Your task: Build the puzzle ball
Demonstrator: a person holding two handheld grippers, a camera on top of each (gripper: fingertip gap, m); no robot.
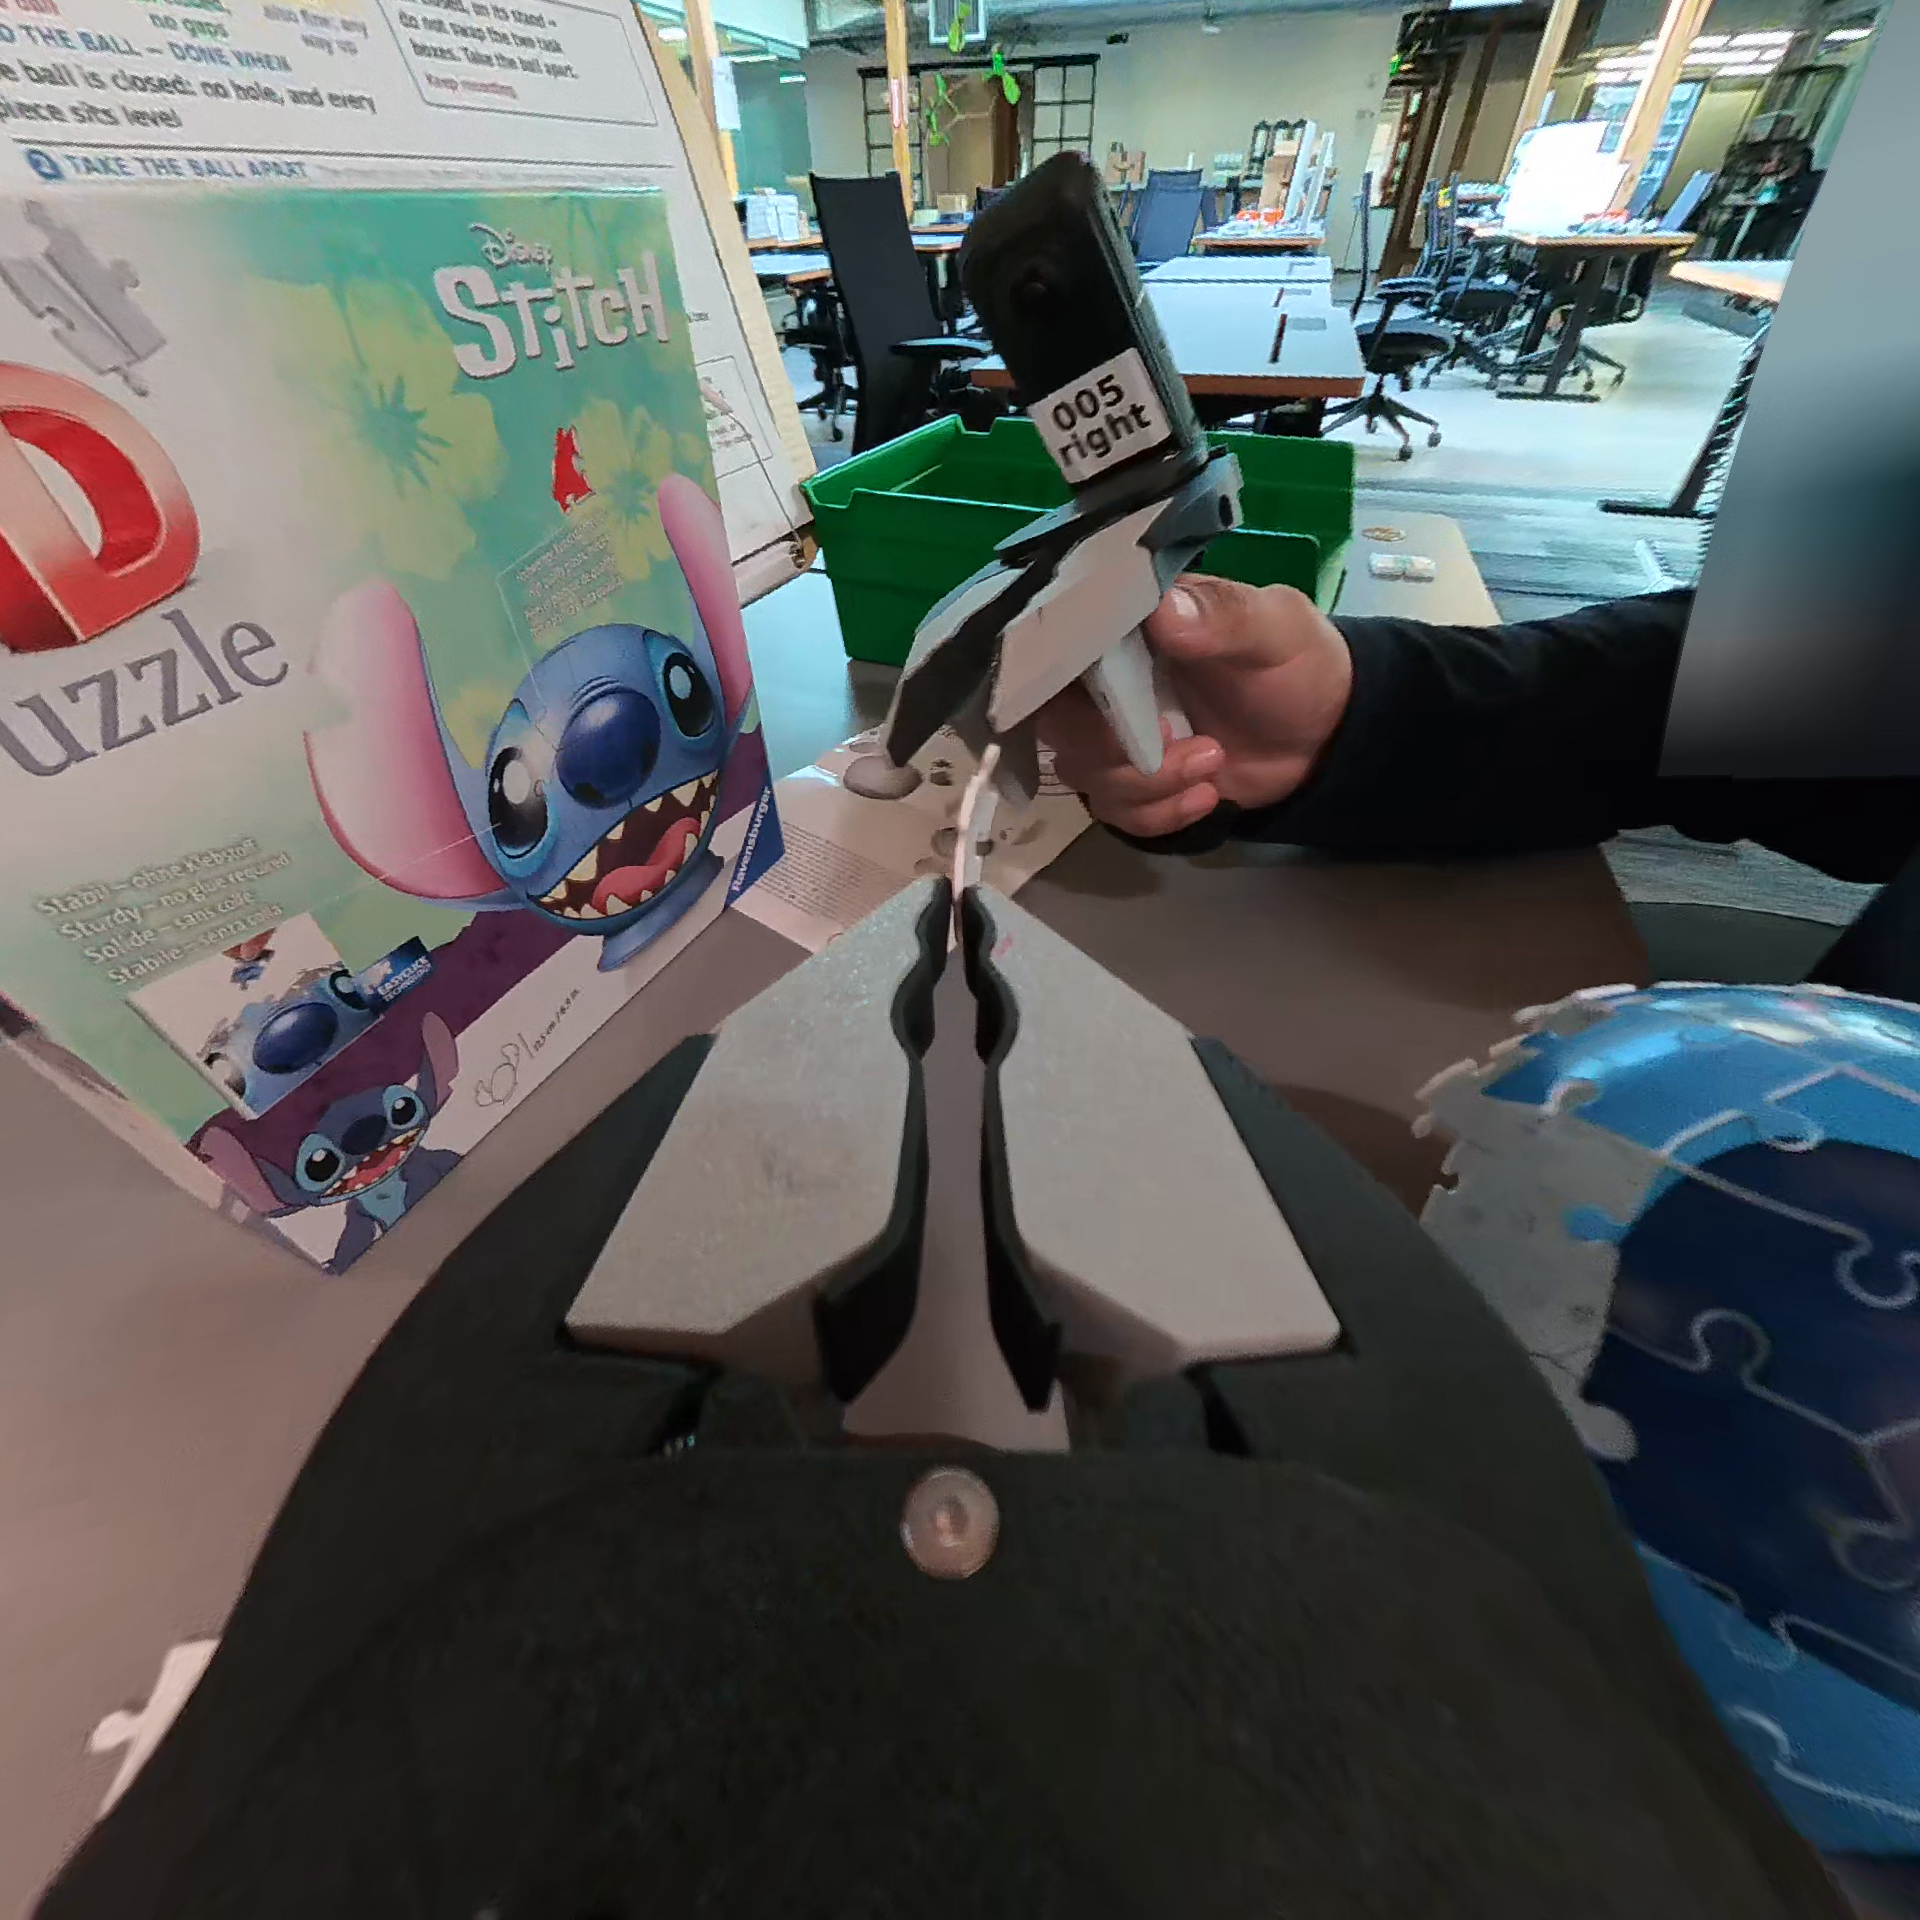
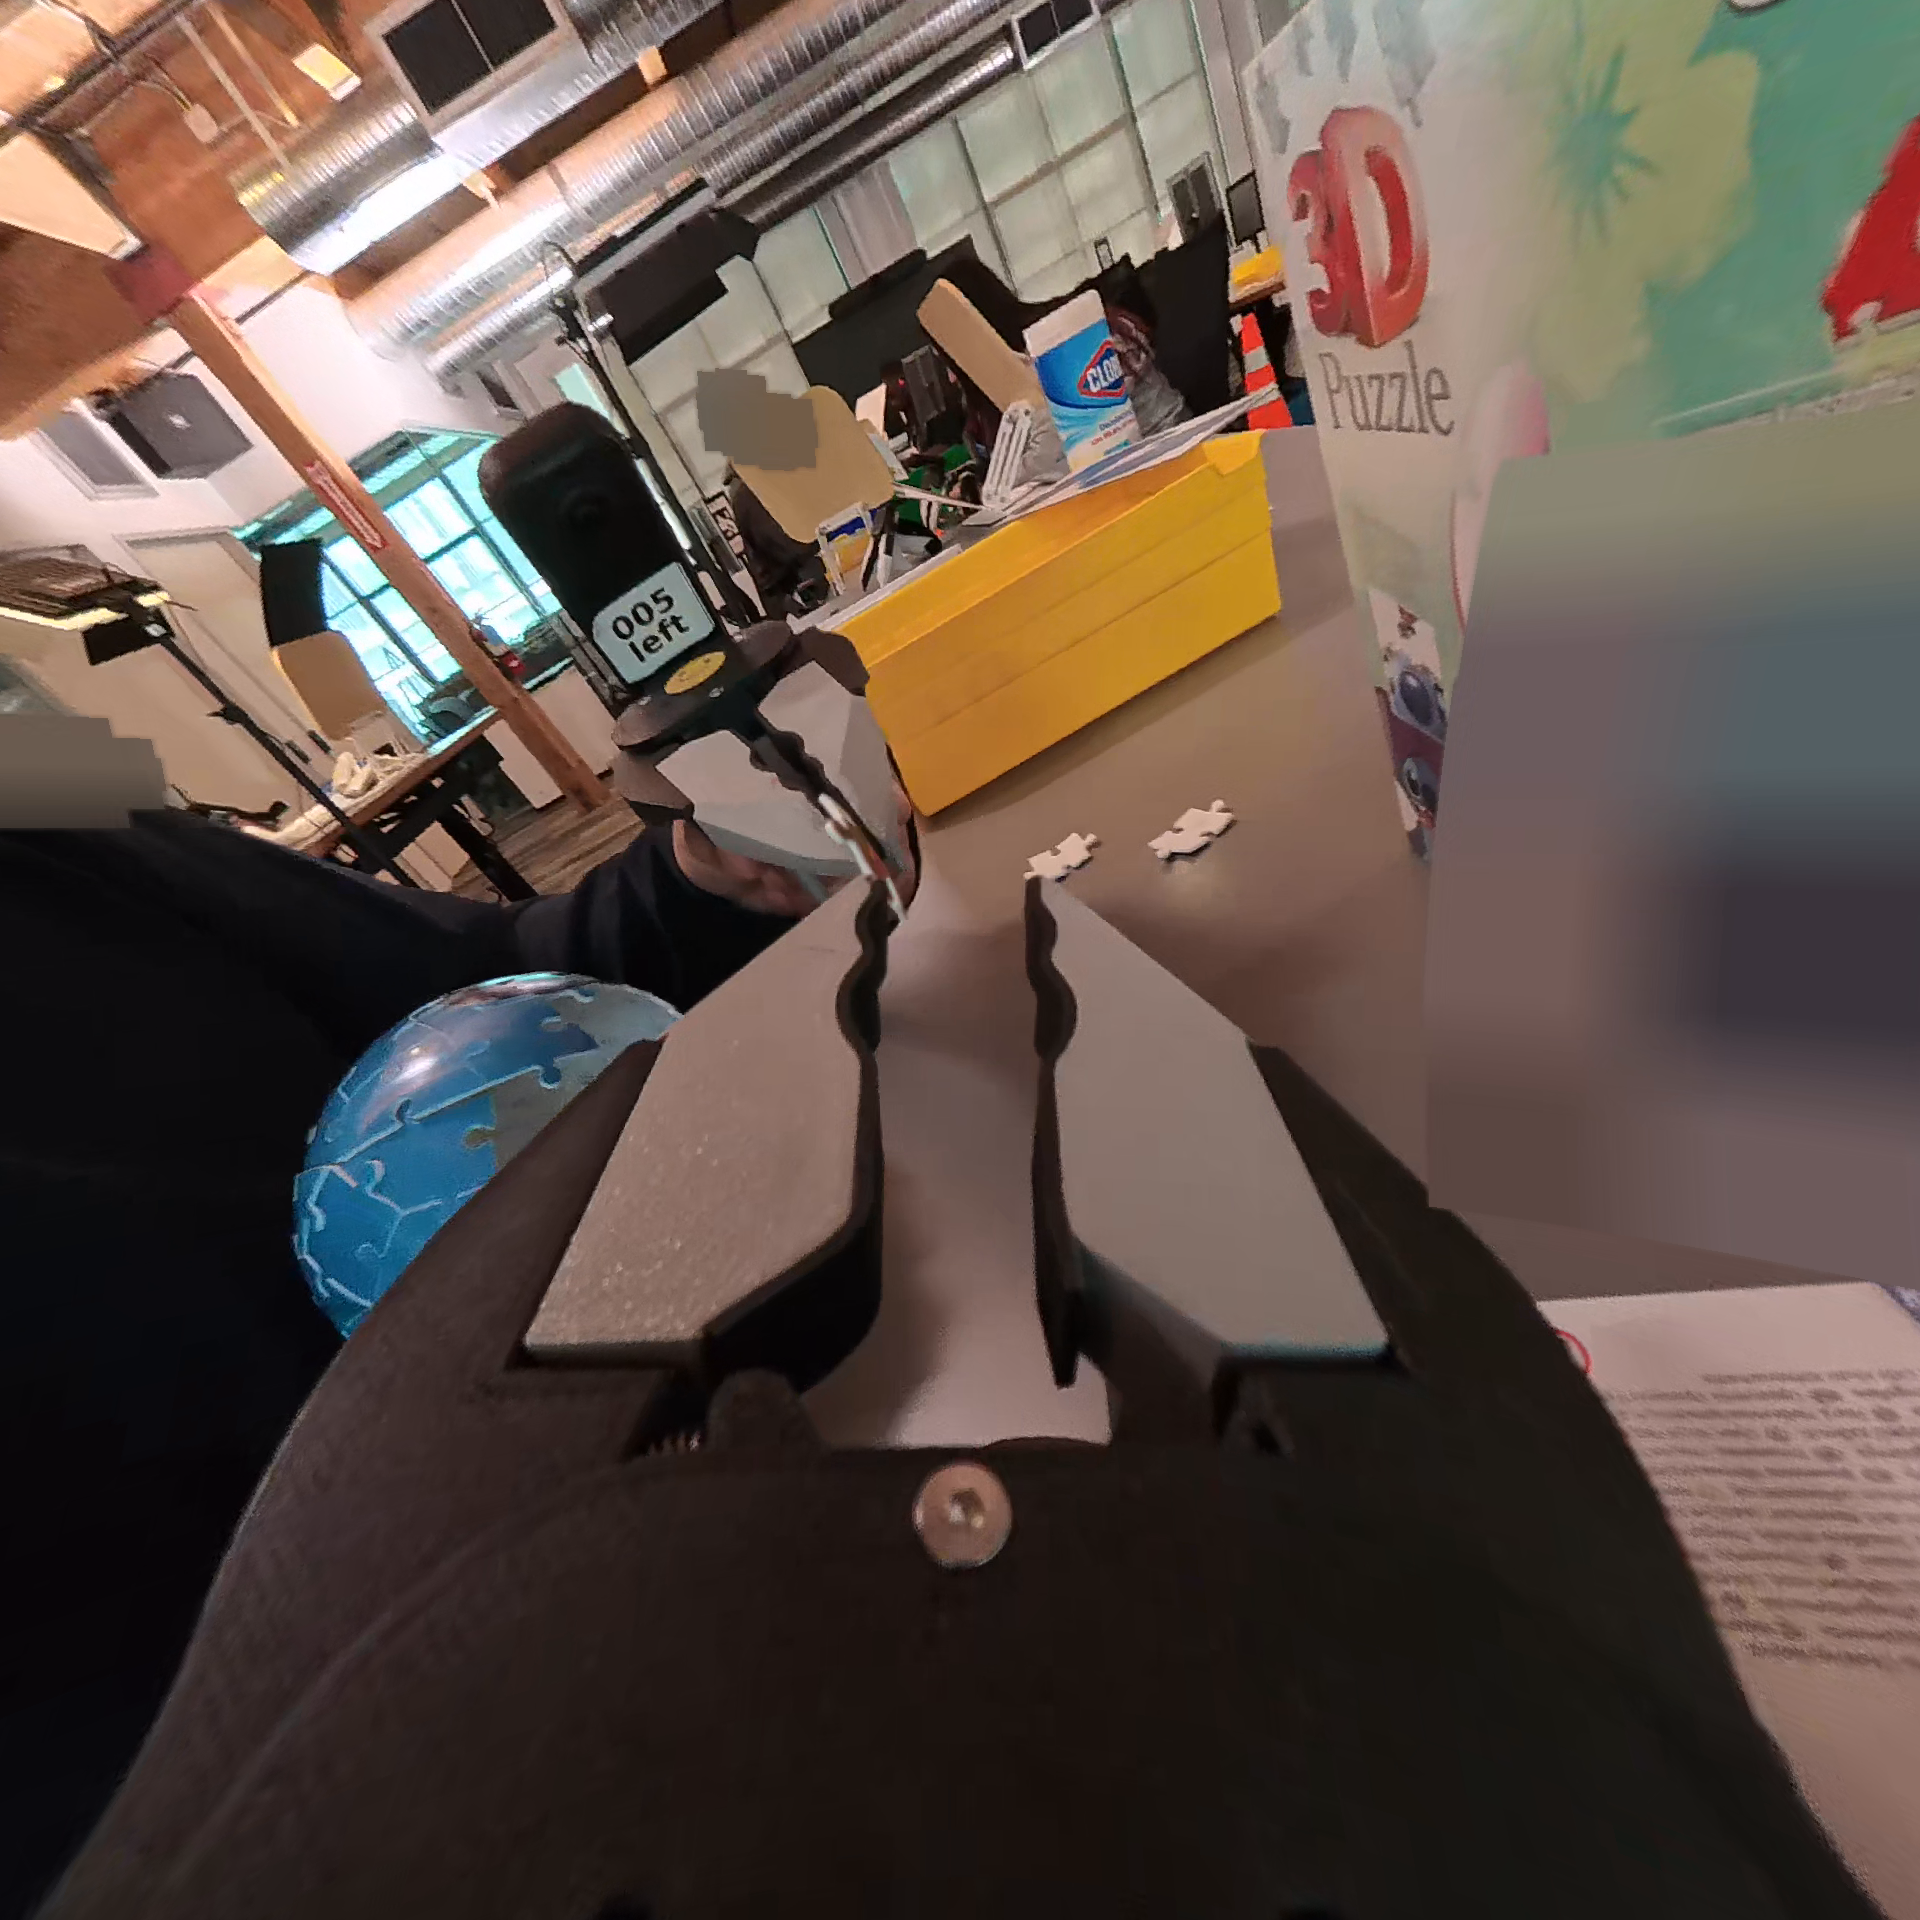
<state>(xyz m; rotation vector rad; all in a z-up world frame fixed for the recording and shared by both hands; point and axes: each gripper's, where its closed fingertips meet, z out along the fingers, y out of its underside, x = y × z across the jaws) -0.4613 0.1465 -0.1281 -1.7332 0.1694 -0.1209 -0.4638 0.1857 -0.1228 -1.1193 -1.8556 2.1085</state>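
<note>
Left gripper [image 1: 958, 902] pinching puzzle piece [image 1: 977, 805] edge, right gripper [image 2: 961, 899] spread, ball [image 2: 457, 1132] beside.

Left gripper [image 1: 958, 902]: fingers drawn almost together, tips pinching a thin pale piece seen edge-on, pointing toward 12 o'clock in its own view.
Left gripper, from the right wrist view: at 11 o'clock, tilted, tips aimed down toward 4 o'clock, just beside the right gripper's left fingertip.
Right gripper [image 2: 956, 899]: fingers spread with a clear gap between them, nothing between the tips.
Right gripper, from the left wrist view: at 12 o'clock, angled down toward 7 o'clock.
Right hand [image 1: 1236, 707]: wrapped around the right gripper's handle, dark sleeve running off toward 3 o'clock.
</note>
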